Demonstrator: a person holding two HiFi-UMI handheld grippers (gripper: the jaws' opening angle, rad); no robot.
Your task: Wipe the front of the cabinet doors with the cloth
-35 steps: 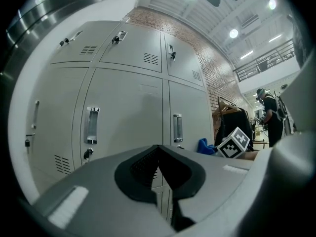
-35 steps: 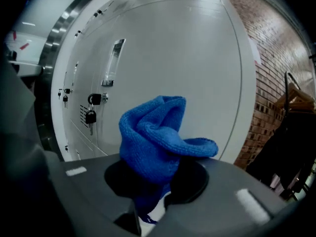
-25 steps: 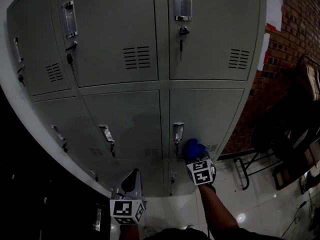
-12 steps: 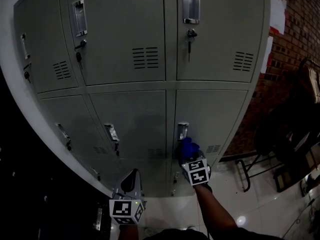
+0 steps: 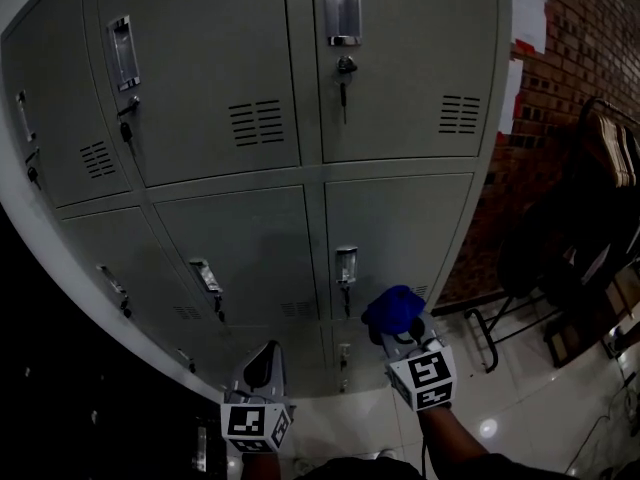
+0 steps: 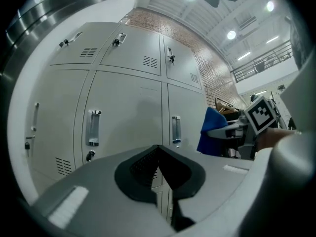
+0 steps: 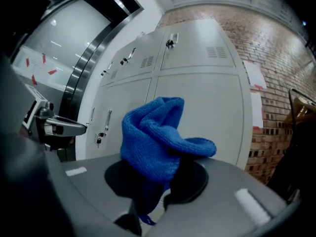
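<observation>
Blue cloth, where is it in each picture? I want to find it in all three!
Head view: the blue cloth is low and right of the middle, just above the right gripper.
Left gripper view: right of the middle, beside the marker cube.
Right gripper view: in the centre, bunched up between the jaws.
Shared landmark: the grey cabinet doors stand behind it in all three.

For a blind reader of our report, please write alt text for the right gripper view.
The right gripper holds a crumpled blue cloth in its shut jaws, in front of grey metal cabinet doors. A brick wall stands at the right.
</observation>
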